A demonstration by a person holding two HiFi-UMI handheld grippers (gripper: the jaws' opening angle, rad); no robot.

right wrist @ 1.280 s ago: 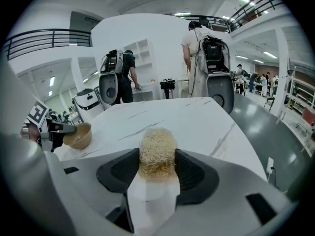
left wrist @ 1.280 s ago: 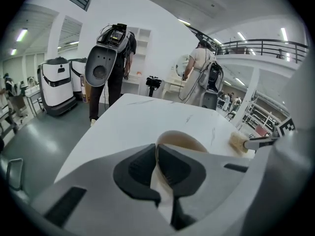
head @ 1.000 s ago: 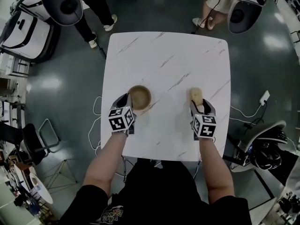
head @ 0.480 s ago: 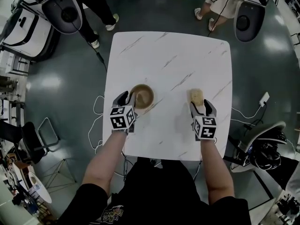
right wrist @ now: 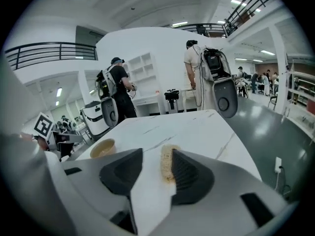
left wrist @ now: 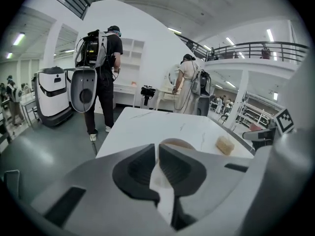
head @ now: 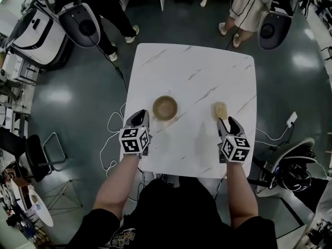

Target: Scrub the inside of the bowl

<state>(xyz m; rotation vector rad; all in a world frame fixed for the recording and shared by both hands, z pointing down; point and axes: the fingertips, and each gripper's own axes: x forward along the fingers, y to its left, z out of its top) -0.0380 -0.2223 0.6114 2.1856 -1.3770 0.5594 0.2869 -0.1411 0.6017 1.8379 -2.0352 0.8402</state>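
Grey floor [head: 78, 87], glossy, with cables trailing at the table's near corners. White marble-veined table [head: 192, 77], square, set mid-scene.

Person in black [head: 106, 4] stands past the far left corner; person in light clothes [head: 246, 7] stands past the far right corner. White machine [head: 39, 27] is parked far left, off the table.

Both of the holder's bare forearms reach in over the near edge.

Left tongs [head: 140, 115] sit over the near left part of the table, tips pointing far. Jaws are closing, with only a narrow slit between them and nothing in it. In the left gripper view the bowl shows just past the tips, apart from them.

Right tongs [head: 226, 120] sit over the near right part of the table, tips pointing far. Jaws stand wide and are easing inward. The sponge lies on the table right at the tips, close against the right-hand jaw's inner face; the pads are not squeezing it.

Bowl [head: 165, 107]: tan, round, upright on the table left of centre, just beyond the left tongs.

Sponge [head: 220, 110]: tan, flat on the table, right of the bowl and well apart from it.
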